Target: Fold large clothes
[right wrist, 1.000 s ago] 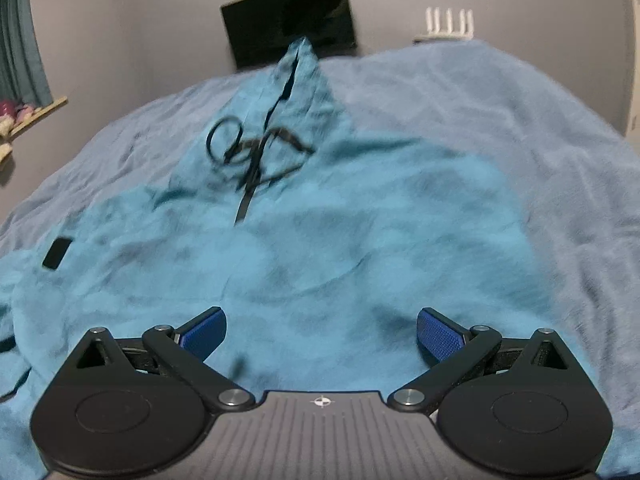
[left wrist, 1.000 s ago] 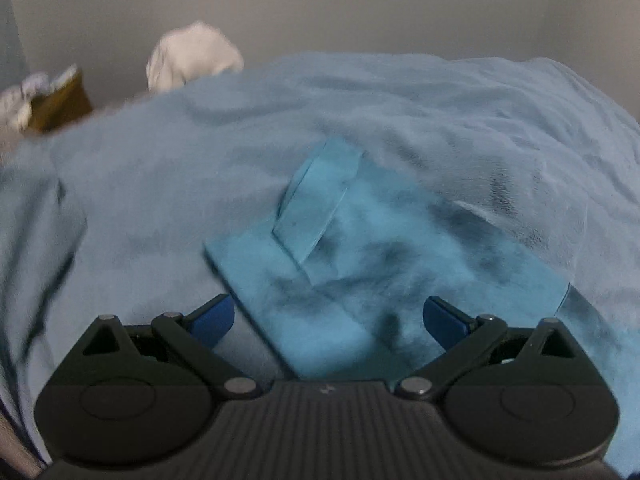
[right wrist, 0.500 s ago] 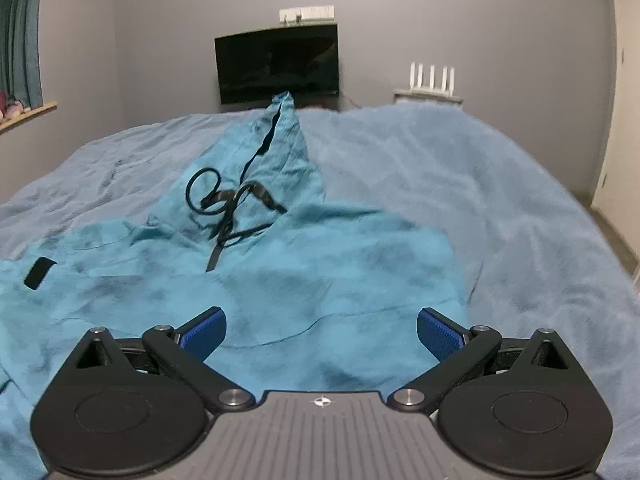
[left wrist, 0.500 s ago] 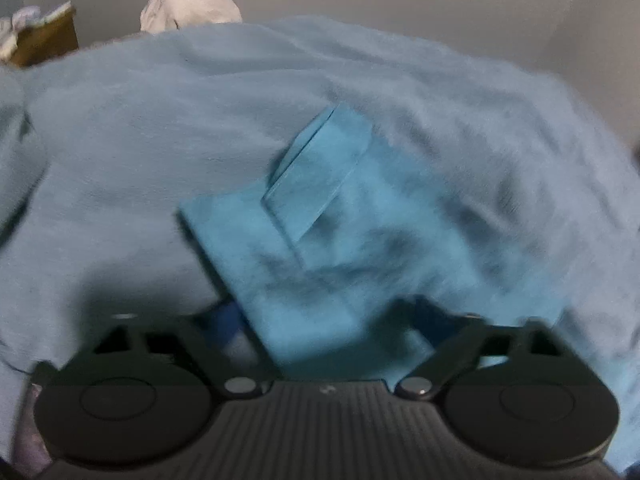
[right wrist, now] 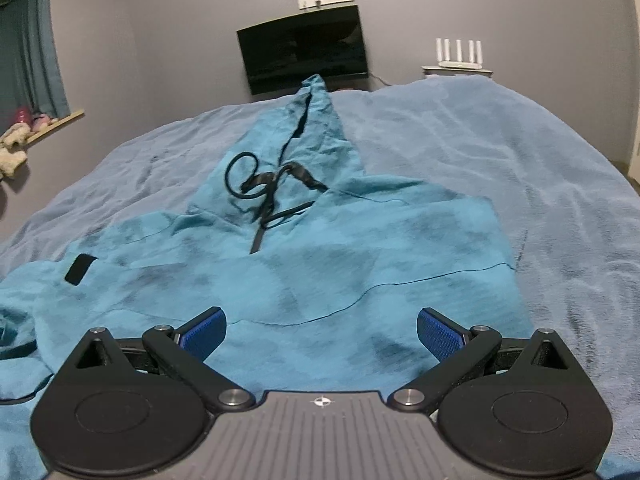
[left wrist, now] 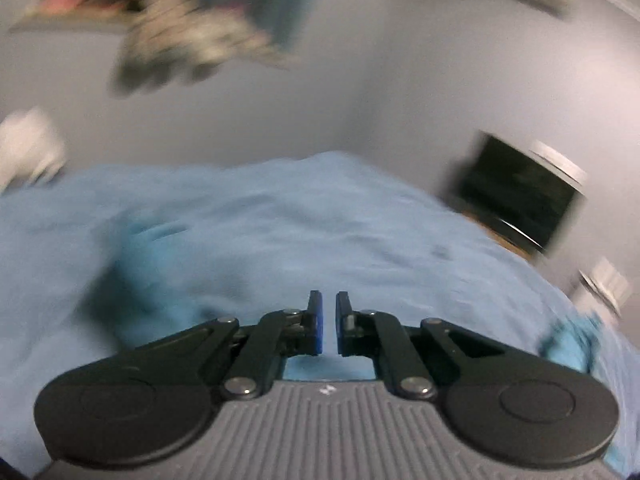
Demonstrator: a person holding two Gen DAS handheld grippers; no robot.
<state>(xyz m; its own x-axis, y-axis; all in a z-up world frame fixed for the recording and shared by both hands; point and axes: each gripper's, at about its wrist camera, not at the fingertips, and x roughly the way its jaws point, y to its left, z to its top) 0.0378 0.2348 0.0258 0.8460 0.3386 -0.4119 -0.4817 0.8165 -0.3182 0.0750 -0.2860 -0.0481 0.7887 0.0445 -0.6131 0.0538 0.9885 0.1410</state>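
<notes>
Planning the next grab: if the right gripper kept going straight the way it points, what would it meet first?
Most likely the teal hoodie spread on the bed: the open right gripper angles down at its front panel, short of the black drawstring.

A pale blue blanket covers the bed ahead of the jaws and runs off to their right. Beyond it, straight ahead, a dark screen hangs on the grey wall. Right of the screen stands a white router. Far left, a teal curtain hangs above a wooden sill.
</notes>
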